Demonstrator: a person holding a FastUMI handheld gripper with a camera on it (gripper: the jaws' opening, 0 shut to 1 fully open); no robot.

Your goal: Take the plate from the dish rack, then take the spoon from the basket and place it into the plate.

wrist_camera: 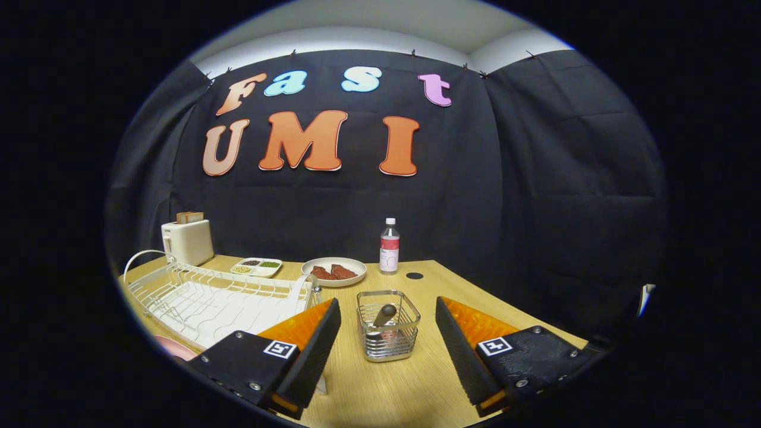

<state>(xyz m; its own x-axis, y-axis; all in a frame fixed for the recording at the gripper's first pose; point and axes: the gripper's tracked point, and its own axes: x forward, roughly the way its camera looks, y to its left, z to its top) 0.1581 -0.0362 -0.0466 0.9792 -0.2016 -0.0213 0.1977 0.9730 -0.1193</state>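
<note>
The hand-held gripper (387, 342) hangs spread wide and empty, its fingers flanking the wire basket (388, 333) holding the spoon (383, 314).

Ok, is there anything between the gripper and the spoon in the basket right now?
Nothing visible blocks it. The gripper is open, fingers spread either side of the wire basket just ahead. The spoon leans inside, handle end poking above the rim, with bare table between fingers and basket.

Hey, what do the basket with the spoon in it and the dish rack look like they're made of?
Basket, just ahead of the open gripper: likely bare metal wire, shiny and silvery, with see-through mesh walls. Dish rack: thin wire with a matte white finish, probably coated metal, though plastic can't be ruled out.
</note>
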